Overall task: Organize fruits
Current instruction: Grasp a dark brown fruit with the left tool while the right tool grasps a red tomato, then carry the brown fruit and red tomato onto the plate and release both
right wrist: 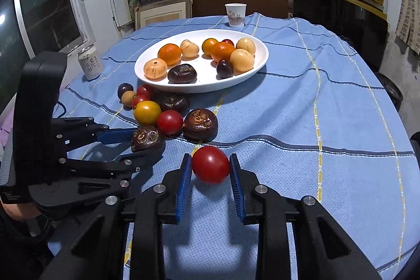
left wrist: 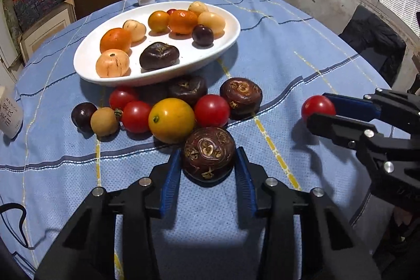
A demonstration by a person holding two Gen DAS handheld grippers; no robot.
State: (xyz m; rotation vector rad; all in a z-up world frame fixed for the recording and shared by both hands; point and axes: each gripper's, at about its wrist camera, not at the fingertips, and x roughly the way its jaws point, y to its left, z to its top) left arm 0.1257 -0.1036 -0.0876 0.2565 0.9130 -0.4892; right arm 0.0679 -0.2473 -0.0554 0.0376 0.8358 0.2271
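Note:
My left gripper (left wrist: 208, 154) is shut on a dark brown water chestnut (left wrist: 208, 159) that rests on the blue cloth, one blue pad against each side. My right gripper (right wrist: 210, 159) is shut on a red tomato (right wrist: 211, 167), held just above the cloth; the left wrist view shows that tomato (left wrist: 318, 108) at the far right. Between the grippers and the white oval plate (left wrist: 86, 62) lies a cluster of loose fruit: red tomatoes, a yellow-orange citrus (left wrist: 172, 120), more water chestnuts and small dark and tan fruits. The plate holds several oranges, pale fruits and dark fruits.
A paper cup (right wrist: 235, 15) stands behind the plate near the table's far edge. A white drink can (right wrist: 90, 64) stands at the left edge. Dark chair backs and shelves of boxes ring the round table. Bare cloth lies right of the plate.

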